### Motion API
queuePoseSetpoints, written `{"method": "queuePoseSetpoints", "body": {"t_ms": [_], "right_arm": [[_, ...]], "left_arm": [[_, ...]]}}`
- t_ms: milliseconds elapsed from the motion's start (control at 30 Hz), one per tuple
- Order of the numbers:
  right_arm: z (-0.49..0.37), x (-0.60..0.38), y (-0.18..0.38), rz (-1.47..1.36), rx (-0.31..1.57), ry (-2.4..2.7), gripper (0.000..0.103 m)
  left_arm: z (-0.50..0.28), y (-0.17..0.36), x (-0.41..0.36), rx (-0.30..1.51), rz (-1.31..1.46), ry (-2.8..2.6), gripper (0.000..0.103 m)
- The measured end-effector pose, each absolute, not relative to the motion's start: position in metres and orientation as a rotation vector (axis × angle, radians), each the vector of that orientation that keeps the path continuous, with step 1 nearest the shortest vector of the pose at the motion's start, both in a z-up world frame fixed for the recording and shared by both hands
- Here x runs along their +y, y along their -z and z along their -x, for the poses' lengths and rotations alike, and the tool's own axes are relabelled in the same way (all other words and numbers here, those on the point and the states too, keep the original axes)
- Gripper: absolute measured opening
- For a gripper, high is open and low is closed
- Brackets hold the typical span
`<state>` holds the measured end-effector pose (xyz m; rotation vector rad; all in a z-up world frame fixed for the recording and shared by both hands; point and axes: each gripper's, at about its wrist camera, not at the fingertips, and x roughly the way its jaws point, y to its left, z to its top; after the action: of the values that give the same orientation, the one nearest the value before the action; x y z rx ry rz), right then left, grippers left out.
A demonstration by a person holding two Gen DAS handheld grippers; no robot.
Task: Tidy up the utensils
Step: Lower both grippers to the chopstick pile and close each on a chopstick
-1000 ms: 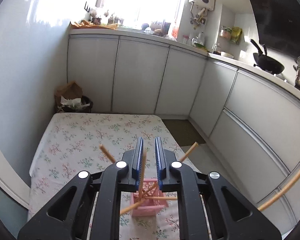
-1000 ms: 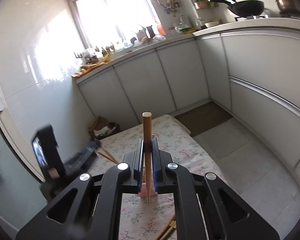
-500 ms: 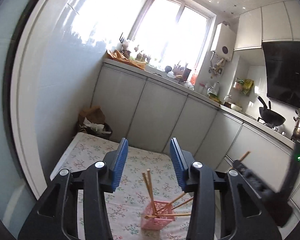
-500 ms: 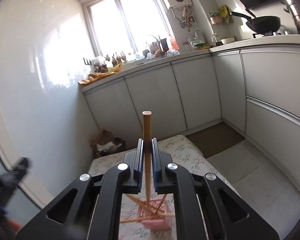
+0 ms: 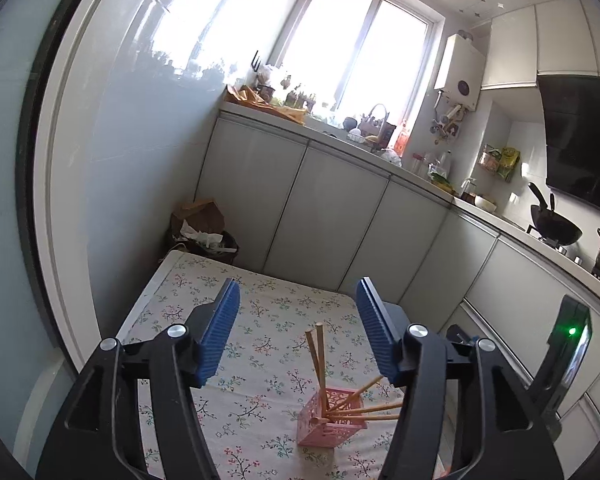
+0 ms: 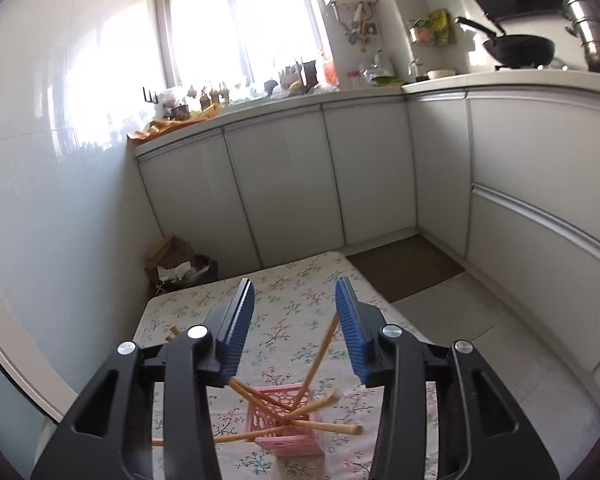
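Pink basket (image 6: 286,424) sits lower centre of the right wrist view on the floral cloth (image 6: 284,300), chopsticks (image 6: 320,354) splayed inside. Right gripper (image 6: 296,330) and left gripper (image 5: 296,332) both spread wide, empty. Back off vertically; clipping a leaning stick would likely tip the basket.

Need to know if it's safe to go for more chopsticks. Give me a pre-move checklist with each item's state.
1. Right tongs open and holding nothing: ok.
2. Left tongs open and holding nothing: ok.
3. Pink basket upright on the floral tablecloth: ok.
4. Chopsticks inside the basket: ok, though they splay out at steep angles over the rim.
5. Chopsticks settled: cannot tell; one looks blurred.
6. More chopsticks left on the table: cannot tell; two wooden ends show behind the right tongs' left finger.
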<state>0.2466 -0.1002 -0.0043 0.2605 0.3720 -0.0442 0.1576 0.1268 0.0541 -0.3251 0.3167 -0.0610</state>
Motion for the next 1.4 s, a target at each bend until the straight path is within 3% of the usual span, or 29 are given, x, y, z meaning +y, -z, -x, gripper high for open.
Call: {"method": "queuePoseSetpoints", "body": {"t_ms": [133, 233, 333, 433, 500, 767, 967, 1333, 1400], "right_arm": [[-0.229, -0.116, -0.007, -0.277, 0.37, 0.084, 0.057], [-0.214, -0.134, -0.011, -0.303, 0.355, 0.139, 0.077], [-0.199, -0.154, -0.008, -0.312, 0.363, 0.206, 0.087], [-0.192, -0.166, -0.001, -0.305, 0.413, 0.241, 0.092], [-0.188, -0.172, 0.003, -0.3, 0.438, 0.258, 0.095], [-0.167, -0.202, 0.042, -0.286, 0.539, 0.32, 0.096], [-0.145, -0.243, 0.109, -0.354, 0.684, 0.375, 0.096], [-0.118, -0.266, 0.203, -0.48, 0.952, 0.376, 0.096], [-0.118, -0.262, 0.207, -0.477, 0.968, 0.364, 0.096]], "left_arm": [[-0.152, -0.059, 0.113, 0.325, 0.291, 0.092, 0.061], [-0.142, -0.062, 0.099, 0.318, 0.265, 0.117, 0.079], [-0.137, -0.062, 0.08, 0.342, 0.211, 0.152, 0.087], [-0.137, -0.055, 0.062, 0.391, 0.191, 0.207, 0.096], [-0.137, -0.05, 0.051, 0.428, 0.18, 0.243, 0.096], [-0.14, -0.018, 0.005, 0.623, 0.106, 0.426, 0.096], [-0.146, 0.021, -0.031, 0.79, -0.007, 0.499, 0.096], [-0.194, 0.158, -0.085, 1.192, -0.221, 0.441, 0.096], [-0.202, 0.178, -0.085, 1.247, -0.213, 0.421, 0.09]]}}
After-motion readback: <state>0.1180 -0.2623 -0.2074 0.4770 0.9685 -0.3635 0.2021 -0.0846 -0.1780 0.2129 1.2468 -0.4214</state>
